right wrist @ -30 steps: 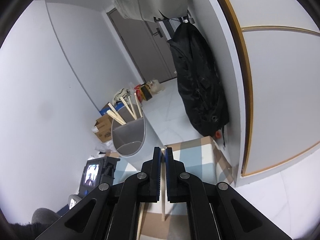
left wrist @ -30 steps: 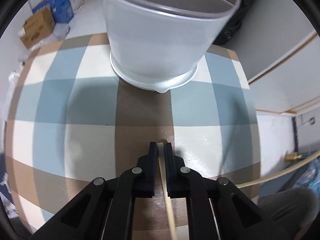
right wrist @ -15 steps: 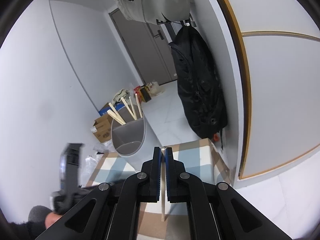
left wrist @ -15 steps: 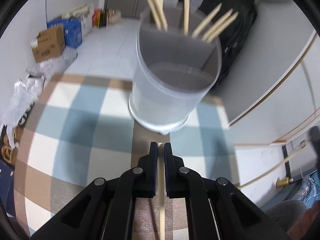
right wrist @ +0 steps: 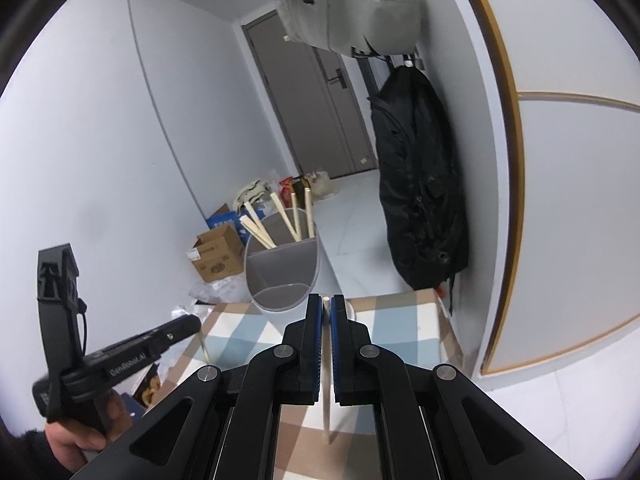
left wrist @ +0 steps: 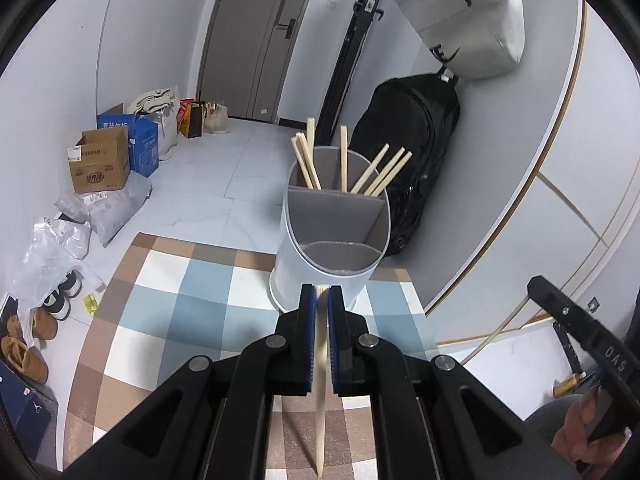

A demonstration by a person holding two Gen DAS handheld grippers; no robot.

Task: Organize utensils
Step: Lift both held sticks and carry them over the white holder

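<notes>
A grey divided utensil holder [left wrist: 334, 240] stands at the far edge of the checked table [left wrist: 168, 312], with several wooden chopsticks [left wrist: 376, 174] in its back compartment; it also shows in the right wrist view [right wrist: 280, 272]. My left gripper [left wrist: 320, 300] is shut on a chopstick [left wrist: 320, 400], raised above the table just short of the holder. My right gripper [right wrist: 326, 308] is shut on another chopstick [right wrist: 326, 380], held above the table. The left gripper [right wrist: 176, 330] shows at lower left in the right wrist view.
A black backpack [left wrist: 408, 160] and a grey bag [left wrist: 464, 20] hang on the wall behind the table. Cardboard boxes [left wrist: 100, 164], bags and shoes [left wrist: 24, 348] lie on the floor to the left. A curved white wall panel [left wrist: 540, 200] is at the right.
My left gripper has lifted up and back from the tabletop with its chopstick, so the holder's top and compartments now show. The right gripper has held nearly still with its chopstick.
</notes>
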